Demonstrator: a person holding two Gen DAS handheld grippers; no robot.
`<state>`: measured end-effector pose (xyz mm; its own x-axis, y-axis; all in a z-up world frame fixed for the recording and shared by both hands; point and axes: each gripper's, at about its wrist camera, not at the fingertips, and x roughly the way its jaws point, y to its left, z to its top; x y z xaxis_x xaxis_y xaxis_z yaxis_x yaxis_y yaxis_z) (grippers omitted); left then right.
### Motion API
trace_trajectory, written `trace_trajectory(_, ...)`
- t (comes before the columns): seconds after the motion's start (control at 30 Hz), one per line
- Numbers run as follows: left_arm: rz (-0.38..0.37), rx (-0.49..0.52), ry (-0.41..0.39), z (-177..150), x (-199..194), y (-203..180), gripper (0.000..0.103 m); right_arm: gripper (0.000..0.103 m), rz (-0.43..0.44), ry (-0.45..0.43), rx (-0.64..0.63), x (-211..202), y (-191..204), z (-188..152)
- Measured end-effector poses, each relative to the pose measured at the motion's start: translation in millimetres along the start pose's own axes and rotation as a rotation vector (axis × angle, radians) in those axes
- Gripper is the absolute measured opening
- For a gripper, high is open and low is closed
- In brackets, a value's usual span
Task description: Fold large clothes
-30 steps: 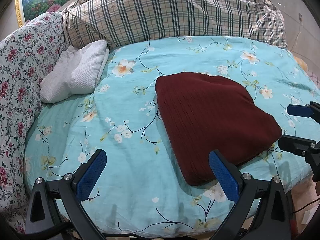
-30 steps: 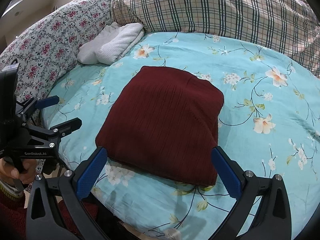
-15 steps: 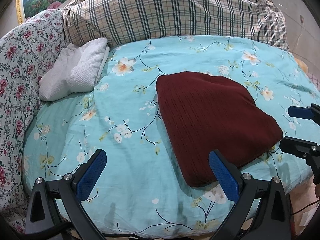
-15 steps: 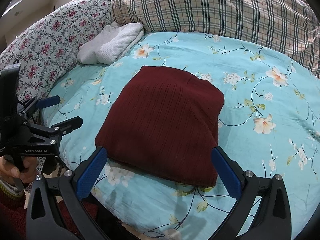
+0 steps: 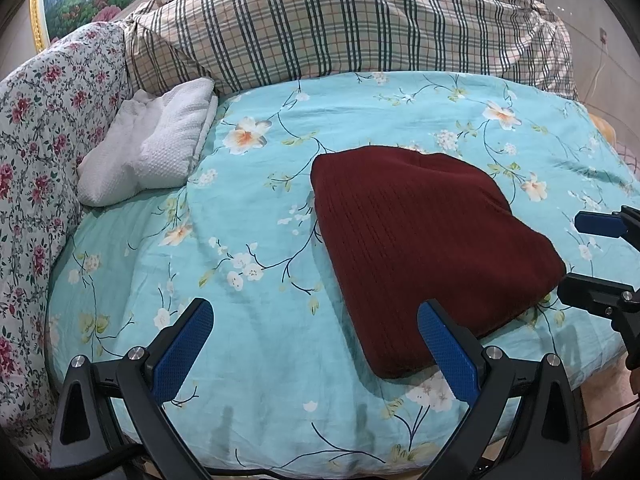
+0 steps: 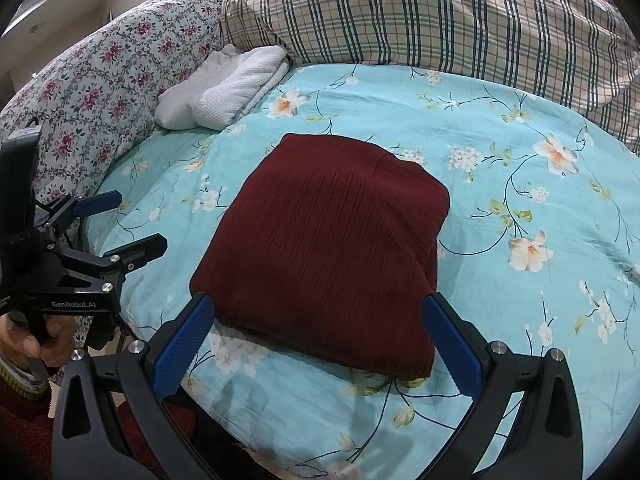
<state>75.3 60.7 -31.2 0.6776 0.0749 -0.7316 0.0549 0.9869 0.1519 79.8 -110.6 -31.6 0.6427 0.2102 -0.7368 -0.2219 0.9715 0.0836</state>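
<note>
A dark red ribbed knit garment (image 5: 424,240) lies folded into a thick rectangle on the turquoise floral bedsheet (image 5: 248,240); it also shows in the right wrist view (image 6: 328,256). My left gripper (image 5: 316,340) is open and empty, held above the sheet to the left of the garment's near corner. My right gripper (image 6: 320,344) is open and empty, its fingers apart just in front of the garment's near edge. The left gripper also shows at the left of the right wrist view (image 6: 120,224), open.
A folded white textured towel (image 5: 152,148) lies at the back left of the bed. A plaid quilt (image 5: 340,24) is piled along the back. A floral quilt (image 5: 36,152) lines the left side. The bed's front edge (image 5: 320,460) is near the grippers.
Both grippers stay open and almost still. The left wrist view has shifted slightly; the folded garment has not moved.
</note>
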Motion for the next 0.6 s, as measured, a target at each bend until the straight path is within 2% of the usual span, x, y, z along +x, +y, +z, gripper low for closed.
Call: trace_trajectory(0.6,0.002,0.004,0.005,4.5,2.1,-2.4,0.102,0.103,0.003,0.001,0.004,0.8,1.1,3.4)
